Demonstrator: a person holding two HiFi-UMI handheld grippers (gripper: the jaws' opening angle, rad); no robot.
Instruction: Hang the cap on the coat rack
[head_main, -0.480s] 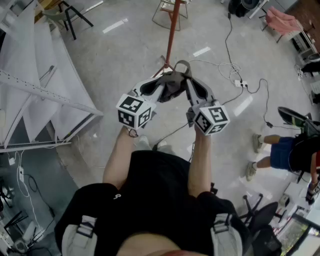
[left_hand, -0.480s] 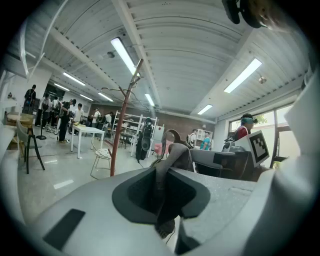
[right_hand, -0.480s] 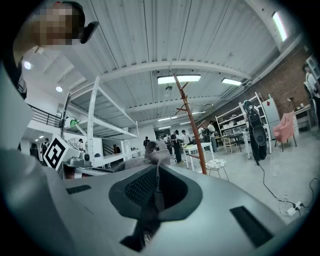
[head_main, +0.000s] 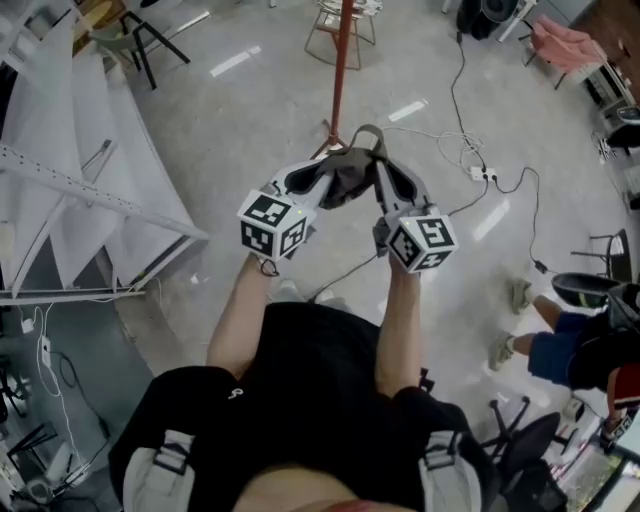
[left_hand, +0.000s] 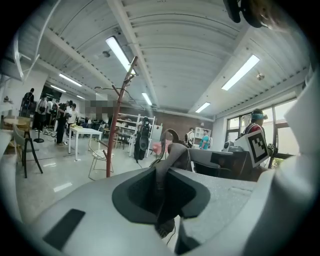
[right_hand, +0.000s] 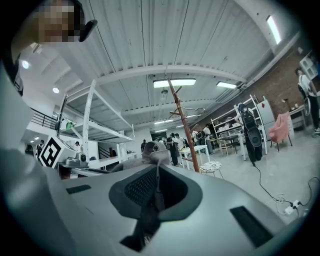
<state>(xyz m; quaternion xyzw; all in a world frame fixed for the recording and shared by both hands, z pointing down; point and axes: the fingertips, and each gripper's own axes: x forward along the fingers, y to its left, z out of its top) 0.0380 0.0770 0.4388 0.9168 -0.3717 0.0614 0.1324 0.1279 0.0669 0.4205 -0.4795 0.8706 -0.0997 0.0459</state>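
A dark grey cap (head_main: 348, 172) hangs between my two grippers in the head view, held up in front of my chest. My left gripper (head_main: 318, 180) is shut on the cap's fabric (left_hand: 175, 155), pinched between its jaws. On the other side my right gripper (head_main: 384, 175) is shut on the cap's fabric (right_hand: 155, 192) too. The coat rack is a reddish-brown pole (head_main: 342, 60) with a splayed base, standing on the floor just beyond the cap. It shows as a branched pole (left_hand: 116, 117) in the left gripper view and as a leaning pole (right_hand: 184, 127) in the right gripper view.
White panel frames (head_main: 90, 170) stand at the left. Cables and a power strip (head_main: 480, 170) lie on the concrete floor to the right. A wire stool (head_main: 335, 25) stands behind the rack. A person (head_main: 570, 350) is at the right edge, near an office chair (head_main: 525, 440).
Both grippers with the cap stay nearly still. The view has shifted slightly, and the person at the right has moved down and to the right.
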